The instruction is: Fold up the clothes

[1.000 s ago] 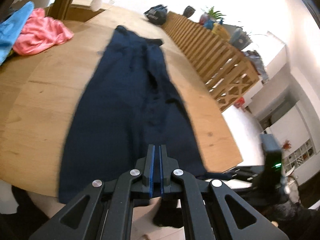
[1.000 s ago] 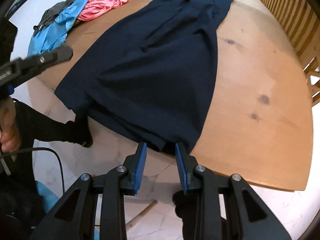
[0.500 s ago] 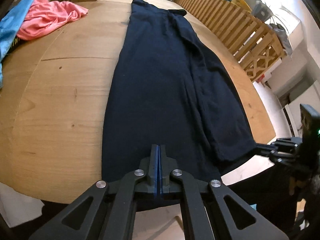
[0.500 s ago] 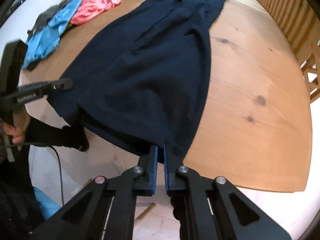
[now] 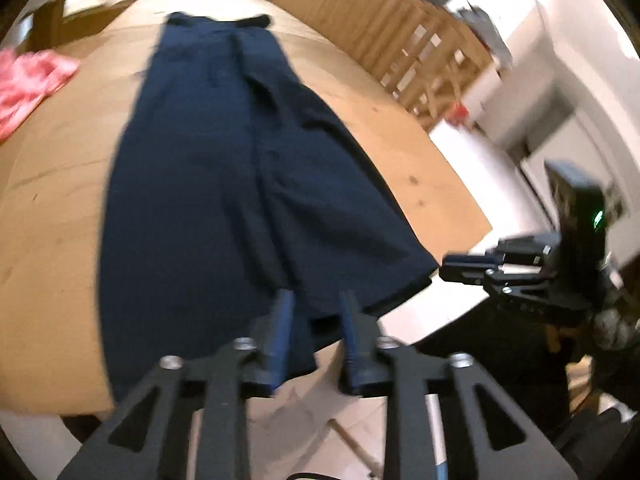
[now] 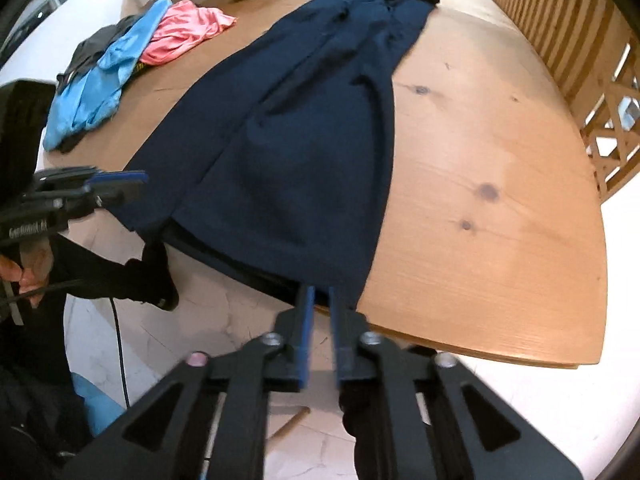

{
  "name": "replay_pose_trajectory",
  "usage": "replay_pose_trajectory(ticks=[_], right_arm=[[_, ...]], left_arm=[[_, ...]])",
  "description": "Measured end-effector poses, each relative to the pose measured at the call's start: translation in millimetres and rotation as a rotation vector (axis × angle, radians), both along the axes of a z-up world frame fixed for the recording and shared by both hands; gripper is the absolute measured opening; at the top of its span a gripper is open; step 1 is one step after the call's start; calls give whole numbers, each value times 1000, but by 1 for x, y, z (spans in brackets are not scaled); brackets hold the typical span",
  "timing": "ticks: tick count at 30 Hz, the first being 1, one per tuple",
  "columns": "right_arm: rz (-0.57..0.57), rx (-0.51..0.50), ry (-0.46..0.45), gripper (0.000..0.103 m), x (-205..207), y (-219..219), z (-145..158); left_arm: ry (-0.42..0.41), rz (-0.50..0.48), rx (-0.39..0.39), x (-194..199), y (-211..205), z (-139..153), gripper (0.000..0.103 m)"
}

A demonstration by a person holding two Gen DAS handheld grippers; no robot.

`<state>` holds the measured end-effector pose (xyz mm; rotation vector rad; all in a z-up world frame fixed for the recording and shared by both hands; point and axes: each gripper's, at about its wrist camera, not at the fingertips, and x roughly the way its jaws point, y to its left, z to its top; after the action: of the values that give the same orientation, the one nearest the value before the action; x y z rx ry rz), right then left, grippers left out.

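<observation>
Right wrist view: navy garment (image 6: 304, 136) lies lengthwise on the wooden table (image 6: 500, 200), hem overhanging the near edge, bare wood right; both the right gripper (image 6: 319, 300) and left gripper (image 5: 314, 304), clamped on the hem half a second ago, are now opening.

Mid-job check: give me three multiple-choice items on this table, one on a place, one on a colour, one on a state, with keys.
1. Where does the long navy garment lie?
A. flat on the wooden table
B. on the floor
C. over the railing

2. What colour is the crumpled garment beside the light blue garment?
A. green
B. pink
C. white

3. What do the right tongs hold?
A. the navy hem
B. the pink garment
C. nothing

Key: 1 A, it is spread along the tabletop; 2 B, pink cloth touches the blue; 3 C, jaws are opening, with the hem just beyond the tips.
</observation>
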<state>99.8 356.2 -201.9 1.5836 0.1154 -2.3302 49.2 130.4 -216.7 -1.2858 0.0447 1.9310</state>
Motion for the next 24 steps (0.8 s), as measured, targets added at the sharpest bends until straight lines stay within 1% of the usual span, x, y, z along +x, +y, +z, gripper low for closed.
replay_pose_trajectory(ticks=[1,5,7,9,10,11,12,13,15,18,20,22,24], right_arm=[[7,5,2,31,0,-2,-1],[40,37,15,32,-2,-13,-9],[56,50,11,32,-6,-18,-13],[72,59,10,32,-10,-24,-17],[77,58,9,31,-11,-28,-20],[82,57,9,23,-13,-32,-23],[84,53,3,13,-14,-33,-24],[79,43,-6,6,-16,-31,-23],[68,25,-15,6,-17,-23,-18],[77,25,-36,6,-13,-14,-8],[99,45,-55,6,-10,-15,-7],[134,80,-68,6,-9,-22,-12],[161,113,-117,6,-10,-26,-22]], left_arm=[[5,-15,-18,0,6,-2,27],[16,-47,-116,-4,27,-18,27],[53,-64,-132,-4,33,-21,27],[79,-74,-153,-4,37,-21,19],[81,-73,-152,-4,37,-20,10],[73,-72,-139,-5,35,-19,5],[64,-70,-126,-6,33,-17,5],[56,-68,-113,-6,32,-16,4],[46,-61,-63,-4,26,-4,4],[28,-62,14,4,15,14,4],[7,-62,5,8,11,9,5],[-28,-67,-28,8,10,-5,6],[-74,-52,-48,4,10,-18,6]])
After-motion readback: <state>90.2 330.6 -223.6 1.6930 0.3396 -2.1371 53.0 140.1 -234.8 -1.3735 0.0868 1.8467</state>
